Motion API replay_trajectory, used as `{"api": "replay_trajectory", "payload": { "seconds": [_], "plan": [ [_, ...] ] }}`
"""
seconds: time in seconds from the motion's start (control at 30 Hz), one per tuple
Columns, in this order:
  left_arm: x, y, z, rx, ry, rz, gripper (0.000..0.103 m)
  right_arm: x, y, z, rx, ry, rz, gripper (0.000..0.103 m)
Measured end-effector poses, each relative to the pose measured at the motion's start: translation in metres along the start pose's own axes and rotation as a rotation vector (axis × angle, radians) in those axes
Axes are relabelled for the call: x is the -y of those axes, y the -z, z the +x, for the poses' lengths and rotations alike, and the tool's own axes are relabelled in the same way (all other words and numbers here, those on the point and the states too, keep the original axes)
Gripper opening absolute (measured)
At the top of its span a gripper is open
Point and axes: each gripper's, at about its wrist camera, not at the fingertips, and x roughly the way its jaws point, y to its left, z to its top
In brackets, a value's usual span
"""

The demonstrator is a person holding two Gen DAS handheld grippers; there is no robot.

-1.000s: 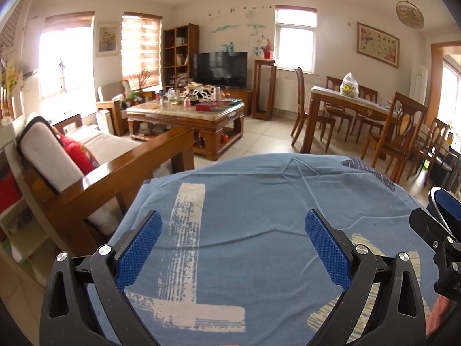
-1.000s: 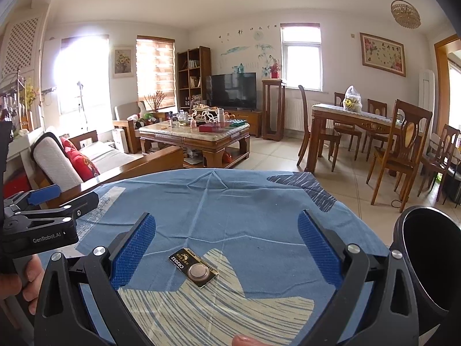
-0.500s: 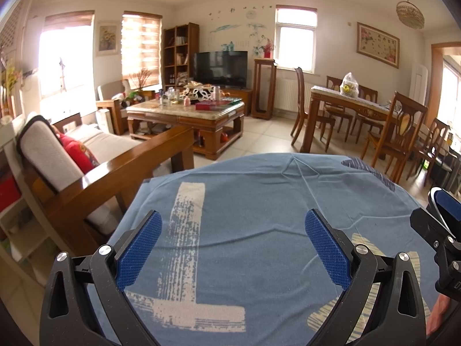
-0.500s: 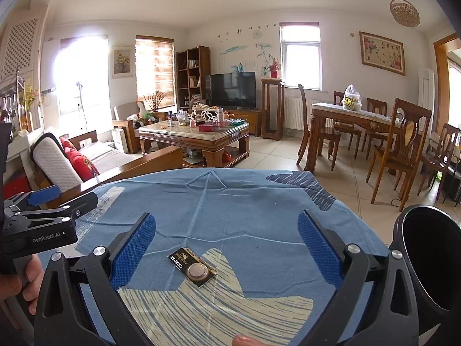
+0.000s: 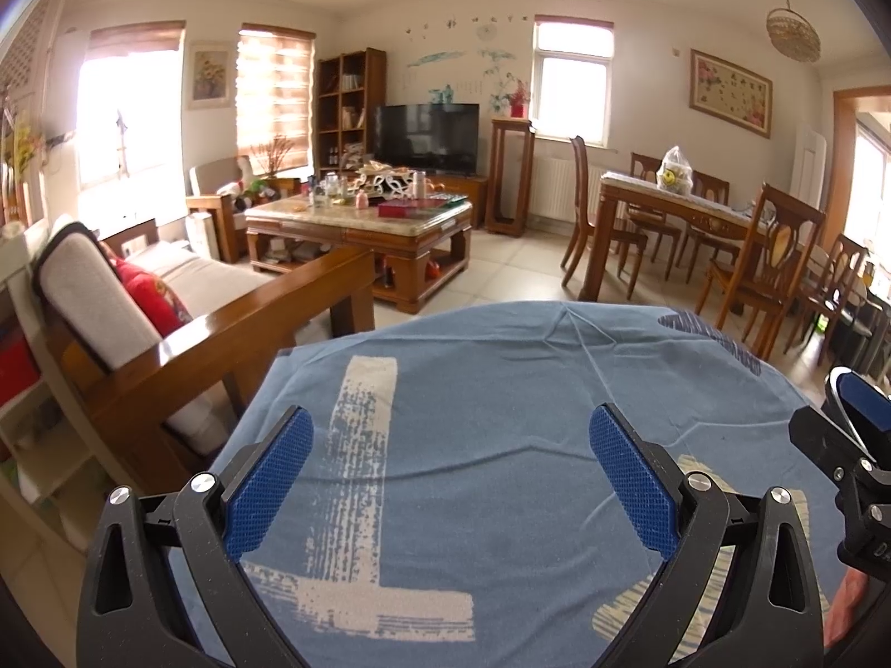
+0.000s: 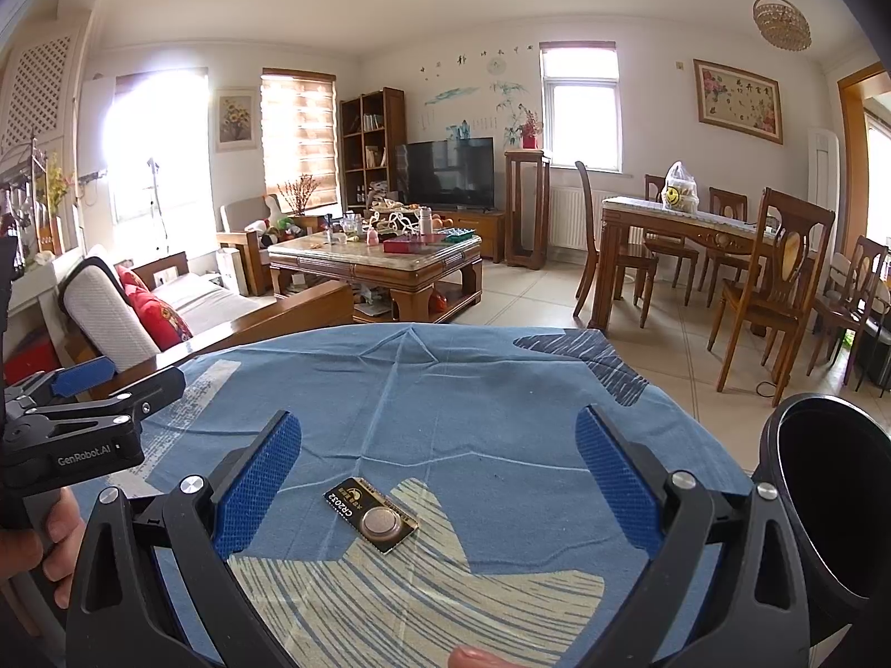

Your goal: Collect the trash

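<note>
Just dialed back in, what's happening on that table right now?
A person holds both claws open over the blue patterned tablecloth. The right claw is lined up over a small black-and-gold coin battery card marked CR2032, not yet gripping it. The left claw hovers over bare cloth. A black round bin waits at the table's right edge.

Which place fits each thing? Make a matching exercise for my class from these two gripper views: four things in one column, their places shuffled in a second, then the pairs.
Things
1. coin battery pack
2. black bin
3. left gripper
4. yellow-faced bag

Places
A. on the dining table
B. open over bare blue cloth
C. on the cloth between the right gripper's fingers
D. at the cloth's right edge

Pairs: 1-C, 2-D, 3-B, 4-A
</note>
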Motion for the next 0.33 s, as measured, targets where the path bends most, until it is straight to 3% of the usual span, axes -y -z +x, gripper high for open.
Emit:
{"api": "replay_trajectory", "payload": {
  "seconds": [0.33],
  "plan": [
    [0.0024, 0.0014, -0.0037, 0.001, 0.015, -0.003, 0.098, 0.0003, -0.0010, -0.0006, -0.001, 0.000, 0.000, 0.098]
  ]
}}
